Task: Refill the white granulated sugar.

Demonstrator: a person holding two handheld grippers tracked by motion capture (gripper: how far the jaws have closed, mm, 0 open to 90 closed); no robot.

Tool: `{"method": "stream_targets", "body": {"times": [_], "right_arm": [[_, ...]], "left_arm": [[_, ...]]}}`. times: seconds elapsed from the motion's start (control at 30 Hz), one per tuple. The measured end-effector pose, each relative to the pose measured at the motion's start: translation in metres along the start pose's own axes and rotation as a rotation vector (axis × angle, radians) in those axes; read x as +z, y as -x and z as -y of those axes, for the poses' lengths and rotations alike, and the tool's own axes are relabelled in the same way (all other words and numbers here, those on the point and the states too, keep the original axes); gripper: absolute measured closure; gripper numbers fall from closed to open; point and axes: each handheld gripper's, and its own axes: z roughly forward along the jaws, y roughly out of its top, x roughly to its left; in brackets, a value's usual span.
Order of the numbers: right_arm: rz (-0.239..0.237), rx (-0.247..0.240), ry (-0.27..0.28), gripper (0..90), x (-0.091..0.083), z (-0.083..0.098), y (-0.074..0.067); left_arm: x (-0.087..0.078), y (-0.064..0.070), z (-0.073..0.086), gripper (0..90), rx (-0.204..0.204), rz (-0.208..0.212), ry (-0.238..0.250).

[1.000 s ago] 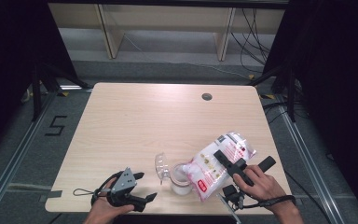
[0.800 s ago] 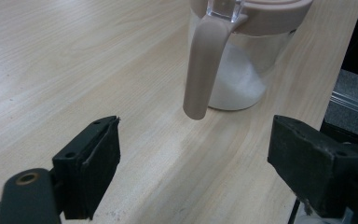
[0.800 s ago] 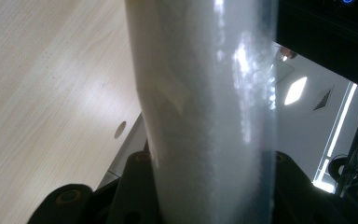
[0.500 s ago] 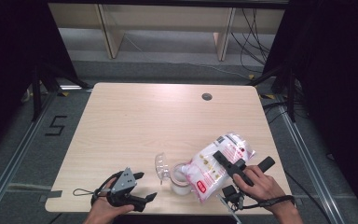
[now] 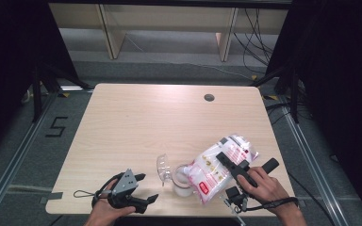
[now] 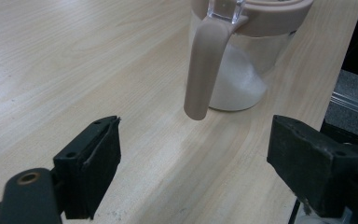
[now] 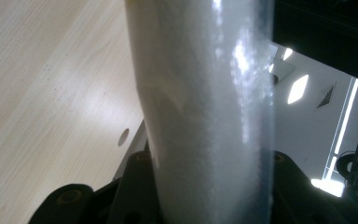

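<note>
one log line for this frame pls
right claw: shut on bag, tipped over jar | left claw: open, beside jar | jar: part filled, white grains

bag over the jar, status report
Right gripper shut on bag, tilted over jar. Left gripper open, short of jar. Nothing in the way.

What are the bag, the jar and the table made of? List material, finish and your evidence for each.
Bag: thin plastic film, glossy; it crinkles, shines, and shows white grains through a clear side.
Jar: clear body, glass or hard plastic, cannot tell which; the matte pinkish rim and handle look like plastic.
Table: pale wood-grain top, smooth, probably laminate.
</note>
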Motion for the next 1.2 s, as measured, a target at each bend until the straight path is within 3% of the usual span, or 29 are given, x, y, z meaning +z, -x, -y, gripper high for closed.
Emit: {"method": "stream_targets", "body": {"times": [0.4, 0.43, 0.53, 0.6, 0.7, 1.07, 1.1, 1.2], "right_arm": [[-0.024, 0.021, 0.005, 71.6, 0.0001, -0.0003, -0.0027], [-0.025, 0.022, 0.007, 71.7, 0.0, -0.0001, -0.0026], [-0.024, 0.034, 0.008, 71.7, -0.0004, 0.0001, -0.0028], [-0.01, 0.052, 0.018, 71.7, -0.0004, 0.0007, -0.0041], [-0.024, 0.044, 0.017, 71.7, 0.0003, 0.0006, -0.0043], [-0.034, 0.077, 0.025, 71.9, -0.0007, 0.004, -0.0051], [-0.037, 0.091, 0.018, 71.9, -0.0011, 0.0041, -0.006], [-0.031, 0.083, 0.018, 72.0, -0.0016, 0.0044, -0.0056]], "left_arm": [[0.0003, 0.001, 0.0002, 16.9, -0.008, 0.0, 0.008], [-0.0014, -0.0006, -0.0001, 16.9, 0.013, -0.008, -0.021], [-0.0005, 0.0007, 0.0001, 16.9, 0.002, -0.001, -0.01], [-0.0011, -0.0012, 0.0001, 16.9, 0.019, -0.009, -0.02], [-0.0005, 0.0006, 0.0002, 16.9, -0.006, 0.0, 0.002], [0.0004, 0.0012, 0.0002, 16.9, -0.012, 0.001, 0.008], [-0.0004, -0.0004, 0.0001, 16.9, 0.008, -0.007, -0.01], [-0.0006, 0.0006, -0.0001, 16.8, -0.001, -0.003, -0.007]]}}
